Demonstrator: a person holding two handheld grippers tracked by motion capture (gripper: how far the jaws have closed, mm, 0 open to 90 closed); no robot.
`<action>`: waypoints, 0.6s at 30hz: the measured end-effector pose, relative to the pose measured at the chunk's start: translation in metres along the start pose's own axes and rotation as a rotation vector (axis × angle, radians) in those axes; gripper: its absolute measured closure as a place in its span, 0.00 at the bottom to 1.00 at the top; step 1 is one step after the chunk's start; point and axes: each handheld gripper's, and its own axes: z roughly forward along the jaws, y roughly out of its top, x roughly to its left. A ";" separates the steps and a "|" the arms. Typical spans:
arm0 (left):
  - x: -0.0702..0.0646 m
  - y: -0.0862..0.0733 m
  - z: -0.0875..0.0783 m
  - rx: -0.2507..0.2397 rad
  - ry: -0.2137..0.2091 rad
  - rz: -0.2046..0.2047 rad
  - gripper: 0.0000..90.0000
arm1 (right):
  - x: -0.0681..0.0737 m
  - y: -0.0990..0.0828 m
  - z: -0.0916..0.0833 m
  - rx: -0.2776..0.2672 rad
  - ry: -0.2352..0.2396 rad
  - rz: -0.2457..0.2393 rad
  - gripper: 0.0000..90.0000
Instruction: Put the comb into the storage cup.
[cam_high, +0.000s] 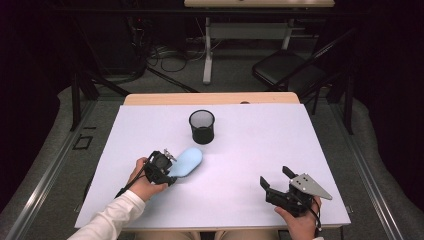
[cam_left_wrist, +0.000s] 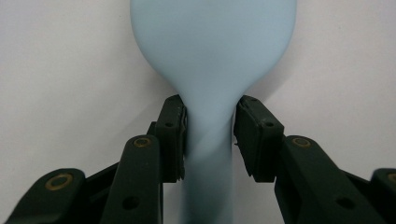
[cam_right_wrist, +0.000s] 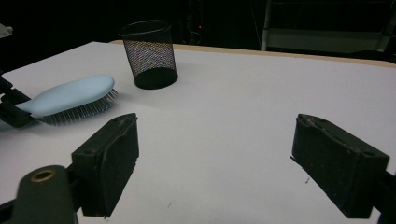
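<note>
Where the pale blue plastic hairbrush (cam_high: 186, 163) narrows from its oval head into the handle, the left gripper (cam_left_wrist: 209, 128) has its two black jaws closed in on either side, pads against the neck of the handle, so it has hold of the brush. Seen from the right gripper view, the brush lies bristles down on the white table top (cam_high: 250, 150), its head pointing toward the black wire-mesh cup (cam_high: 202, 126), which stands upright a little beyond it with a gap of bare surface between them. Both sit left of the table's middle, well in from the left edge and from the far wooden edge strip (cam_high: 210, 98). The right gripper (cam_high: 274, 180) rests near the front right corner, close to the near edge, its jaws spread wide with nothing between them. Between the two grippers the white surface lies bare, and the whole right half of the table up to the far edge is open room
</note>
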 end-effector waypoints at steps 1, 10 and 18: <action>-0.001 0.000 0.000 -0.003 0.002 -0.007 0.72 | 0.000 0.000 0.000 0.000 0.000 0.001 0.16; -0.001 0.002 0.002 0.010 0.013 0.003 0.74 | 0.000 0.000 0.000 0.000 0.000 0.000 0.16; -0.001 0.004 0.004 0.017 0.016 0.001 0.74 | 0.000 0.000 0.000 -0.001 0.003 0.003 0.16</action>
